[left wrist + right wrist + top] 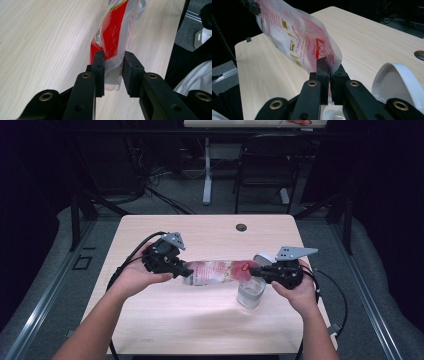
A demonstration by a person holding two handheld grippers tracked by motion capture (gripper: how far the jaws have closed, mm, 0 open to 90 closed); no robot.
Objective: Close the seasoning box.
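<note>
Both tools, left [184, 269] & right [254, 270], clamped narrow on opposite ends of plastic bag [217, 271] above glass [250, 292].

we see a rectangular light-wood table [165, 320] with a dark round cable hole [241, 227] near its far edge. a clear glass jar [250, 293] and a white round lid [263, 257] rest on its right part.

Your right gripper [329, 72] jaws cover pouch [297, 42] edge; pouch top cut by upper left frame edge. White lid [397, 82] cut at right edge, lower right. Glass [250, 292] contents too blurred to tell, high view. Pouch print unreadable.
</note>
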